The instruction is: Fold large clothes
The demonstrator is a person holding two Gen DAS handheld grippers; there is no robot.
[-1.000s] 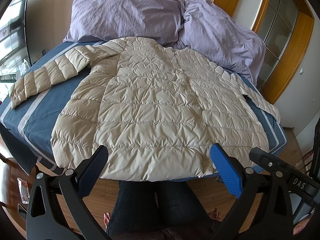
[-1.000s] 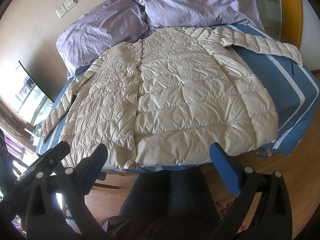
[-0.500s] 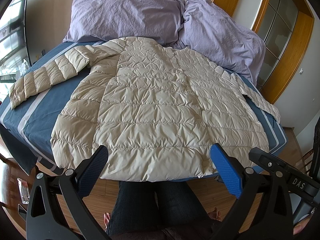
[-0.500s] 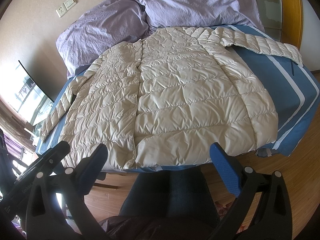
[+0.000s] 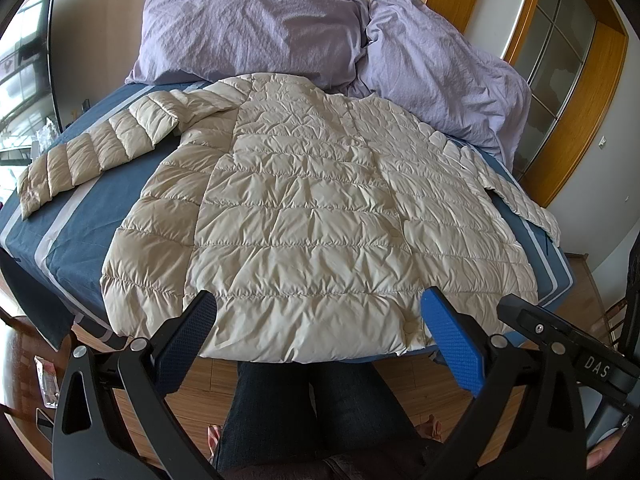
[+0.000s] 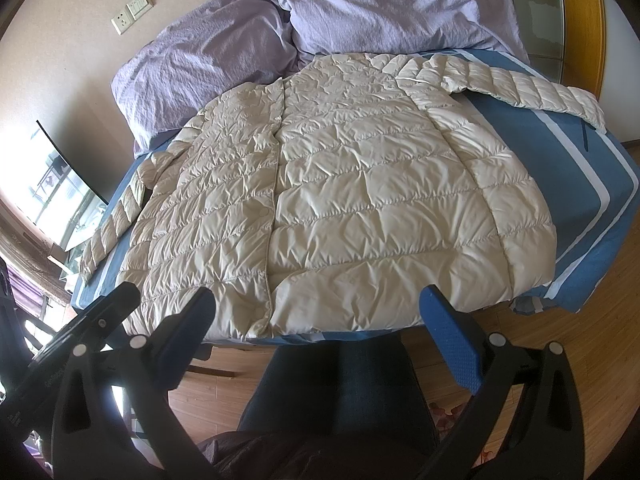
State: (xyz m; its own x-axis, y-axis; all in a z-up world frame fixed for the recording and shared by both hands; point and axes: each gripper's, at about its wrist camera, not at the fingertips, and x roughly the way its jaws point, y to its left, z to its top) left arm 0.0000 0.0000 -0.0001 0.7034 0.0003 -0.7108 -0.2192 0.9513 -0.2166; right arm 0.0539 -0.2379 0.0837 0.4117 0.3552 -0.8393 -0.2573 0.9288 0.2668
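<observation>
puffer jacket (image 5: 312, 216), cream, quilted, spread flat and face-up across blue striped bed (image 5: 80, 216), collar toward lilac pillows (image 5: 256, 28) at 12 o'clock, hem overhanging bed edge at 6 o'clock, just above person's legs (image 5: 320, 412). left sleeve (image 5: 100, 148) stretched out toward 9 o'clock; right sleeve (image 6: 512, 88) angled toward 2 o'clock in right wrist view, cuff near bed edge. closed front seam running roughly 12 to 6.

left gripper (image 5: 320, 328) hovering over hem, jaws wide apart, empty. right gripper (image 6: 320, 328) likewise: jaws wide apart, nothing between them, poised short of hem.

likely handling: very light, soft, puffy with trapped air; springs back after pressing, so folds probably want flattening. shell shiny, probably slick against rubbery blue pads, so deep bite better than fingertip nip. no fragile parts apparent; snaps or zip along front seam too small to tell.

best holds, by judgement: cuff or mid-sleeve for folding each sleeve across chest; side seams near hem corners at 7 and 5 o'clock for bringing sides inward; stitched channels between baffles thinner, easier to pinch than fat baffles. hem edge closest and already clear of mattress, an easy first grab.
</observation>
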